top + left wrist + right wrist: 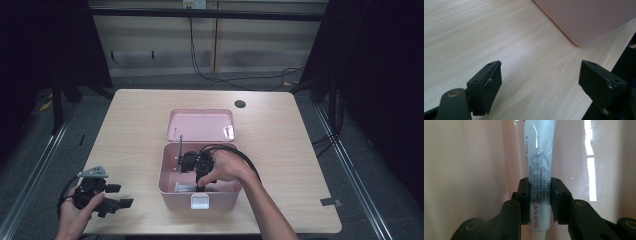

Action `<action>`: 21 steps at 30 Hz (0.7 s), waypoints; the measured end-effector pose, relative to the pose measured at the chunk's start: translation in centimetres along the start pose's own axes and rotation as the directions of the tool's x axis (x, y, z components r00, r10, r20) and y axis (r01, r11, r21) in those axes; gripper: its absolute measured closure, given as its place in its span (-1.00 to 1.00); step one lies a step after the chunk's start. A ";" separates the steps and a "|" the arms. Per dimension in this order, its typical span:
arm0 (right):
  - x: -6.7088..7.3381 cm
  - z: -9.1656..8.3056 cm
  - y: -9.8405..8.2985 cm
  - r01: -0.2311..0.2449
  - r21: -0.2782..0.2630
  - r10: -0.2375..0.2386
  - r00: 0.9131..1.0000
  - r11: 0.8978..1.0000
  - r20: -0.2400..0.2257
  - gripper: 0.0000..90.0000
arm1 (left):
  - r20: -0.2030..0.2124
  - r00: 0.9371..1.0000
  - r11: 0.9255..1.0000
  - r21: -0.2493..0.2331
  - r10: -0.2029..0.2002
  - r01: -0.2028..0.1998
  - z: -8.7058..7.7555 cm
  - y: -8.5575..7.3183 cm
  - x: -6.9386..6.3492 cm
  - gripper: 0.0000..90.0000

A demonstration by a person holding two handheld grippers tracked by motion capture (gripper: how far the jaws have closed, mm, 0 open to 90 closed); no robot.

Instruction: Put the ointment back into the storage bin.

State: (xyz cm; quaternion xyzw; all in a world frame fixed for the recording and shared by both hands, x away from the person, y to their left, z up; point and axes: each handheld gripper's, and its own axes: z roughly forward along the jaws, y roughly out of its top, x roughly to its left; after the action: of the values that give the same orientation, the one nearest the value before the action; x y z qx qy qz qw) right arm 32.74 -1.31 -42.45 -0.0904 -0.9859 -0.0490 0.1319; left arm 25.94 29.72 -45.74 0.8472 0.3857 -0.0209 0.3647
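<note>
Right gripper view: the right hand-held gripper (539, 195) is clamped tight on a white printed tube (539, 165) inside the pink box (167, 185). Left of the box, the left hand-held gripper (540, 82) sits over the bench (135, 115), jaws wide apart, holding nothing.

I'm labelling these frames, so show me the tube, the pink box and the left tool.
tube (539, 170), right gripper view, printed body above the pads.
pink box (171, 186), high view, left front wall.
left tool (540, 82), left gripper view, midway between its tips.
</note>
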 end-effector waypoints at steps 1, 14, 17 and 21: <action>0.0 0.1 0.0 -0.007 0.004 0.007 1.000 1.000 -0.002 0.59 | 0.000 1.000 1.000 0.000 0.000 0.000 0.0 0.0 0.0 -0.59; -0.5 1.5 0.4 0.019 0.006 -0.019 0.999 1.000 -0.036 0.59 | 0.003 1.000 1.000 0.003 0.005 -0.005 0.0 0.0 -0.1 -0.59; -0.4 1.8 0.6 0.027 0.010 -0.027 0.999 1.000 -0.047 0.59 | 0.002 1.000 1.000 0.001 0.007 -0.007 0.0 0.0 -0.1 -0.59; -0.5 2.3 0.8 0.036 0.028 -0.034 0.998 0.999 -0.053 0.59 | 0.002 1.000 1.000 0.003 0.008 -0.008 -0.1 0.0 -0.1 -0.59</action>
State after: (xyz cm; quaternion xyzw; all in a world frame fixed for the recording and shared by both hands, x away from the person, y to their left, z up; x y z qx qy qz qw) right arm 32.82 -0.33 -44.70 -0.0698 -0.9842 -0.0394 0.1580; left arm 25.89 29.72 -45.68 0.8492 0.3821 -0.0211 0.3639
